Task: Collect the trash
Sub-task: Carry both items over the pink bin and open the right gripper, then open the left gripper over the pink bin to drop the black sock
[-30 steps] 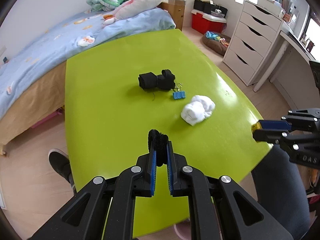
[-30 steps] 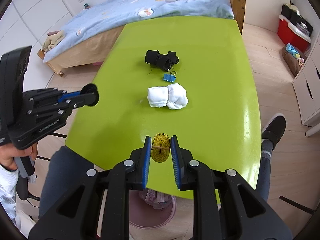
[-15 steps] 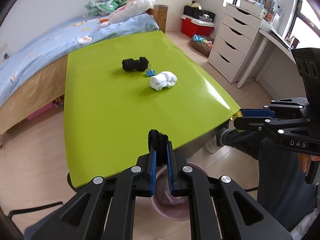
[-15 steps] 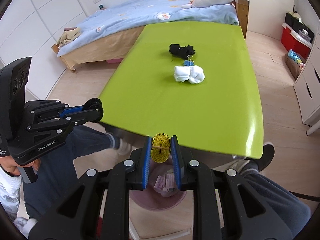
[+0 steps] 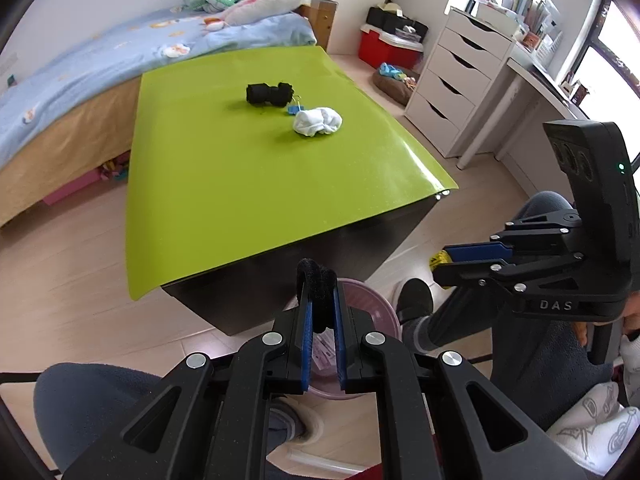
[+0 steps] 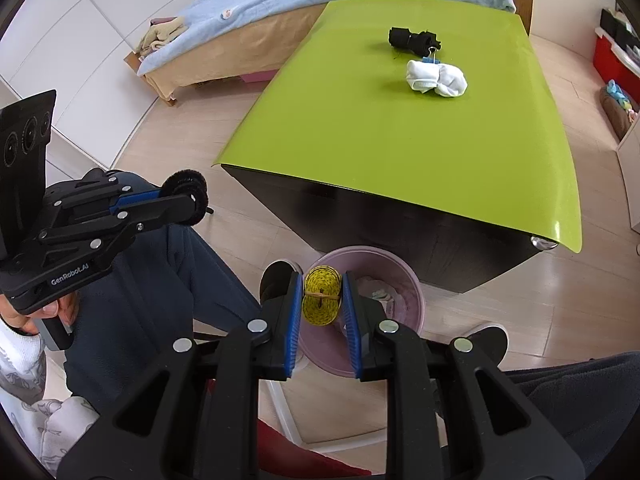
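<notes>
My left gripper point(image 5: 320, 294) is shut on a black fuzzy ring point(image 5: 316, 276) and hangs over the pink bin point(image 5: 370, 300) on the floor below the table's near edge. My right gripper point(image 6: 322, 280) holds a yellow rolled tape point(image 6: 322, 300) bound with a rubber band, above the same pink bin point(image 6: 404, 272). Its jaws are opening, with the pads still against the roll. Paper scraps lie inside the bin. Each gripper shows in the other's view: the left gripper point(image 6: 188, 200) and the right gripper point(image 5: 440, 260).
On the green table point(image 5: 240, 180) lie a black cloth roll point(image 5: 270, 94), a blue binder clip point(image 5: 293, 110) and a white cloth bundle point(image 5: 318, 121). The person's legs and shoes point(image 5: 416, 300) flank the bin. A bed point(image 5: 80, 80) and white drawers point(image 5: 460, 80) border the room.
Both grippers drew back off the table, past its near edge, and now hang over the pink bin. Each still carries its item.
</notes>
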`<state>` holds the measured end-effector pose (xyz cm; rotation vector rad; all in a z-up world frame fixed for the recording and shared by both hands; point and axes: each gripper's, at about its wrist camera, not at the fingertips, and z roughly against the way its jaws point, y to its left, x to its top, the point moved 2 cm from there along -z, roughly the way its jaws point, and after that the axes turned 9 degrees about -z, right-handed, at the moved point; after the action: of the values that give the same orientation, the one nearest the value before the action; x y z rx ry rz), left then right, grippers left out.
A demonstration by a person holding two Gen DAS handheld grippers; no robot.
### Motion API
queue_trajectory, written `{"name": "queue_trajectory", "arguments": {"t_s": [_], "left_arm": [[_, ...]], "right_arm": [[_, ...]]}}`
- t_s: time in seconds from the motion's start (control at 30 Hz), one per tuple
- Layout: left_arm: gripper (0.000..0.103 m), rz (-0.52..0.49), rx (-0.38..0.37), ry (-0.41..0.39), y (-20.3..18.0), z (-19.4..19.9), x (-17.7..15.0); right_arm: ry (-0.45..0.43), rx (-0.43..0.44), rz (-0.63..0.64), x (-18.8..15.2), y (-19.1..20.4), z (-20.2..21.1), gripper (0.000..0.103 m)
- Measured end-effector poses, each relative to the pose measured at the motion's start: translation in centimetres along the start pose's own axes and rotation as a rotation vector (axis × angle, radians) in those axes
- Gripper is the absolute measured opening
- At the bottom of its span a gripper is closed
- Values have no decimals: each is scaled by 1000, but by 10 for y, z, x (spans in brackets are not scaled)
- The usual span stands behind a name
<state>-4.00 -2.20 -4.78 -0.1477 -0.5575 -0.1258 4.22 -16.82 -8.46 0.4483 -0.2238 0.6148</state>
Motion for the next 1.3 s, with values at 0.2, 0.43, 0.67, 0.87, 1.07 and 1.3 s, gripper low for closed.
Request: {"name": "queue_trajectory", "arguments": {"t_s": [0.2,0.43,0.67,0.87,1.07,1.3], "left_arm": [[9,-25,-76,3,6,-12,3],[9,-94,-172,38,2,-26,6],[10,-146,-222,62,-18,-32,18],[68,-98,-158,68,-33,-32,22],[89,6,-51,82,-36,-28,21],[95,130,62,-23,-27,-4,34]], "right_arm": [[8,-40,-68,1,-7,-9,88],[-51,-124,-193,2,-18,7,95],[-109,-174,-260,7,-28,39,96],[-157,-153,-225,10,-41,68,97],[-178,-73,-171,11,-55,83,99],[-198,-24,-117,16,-64,88,100]]}}
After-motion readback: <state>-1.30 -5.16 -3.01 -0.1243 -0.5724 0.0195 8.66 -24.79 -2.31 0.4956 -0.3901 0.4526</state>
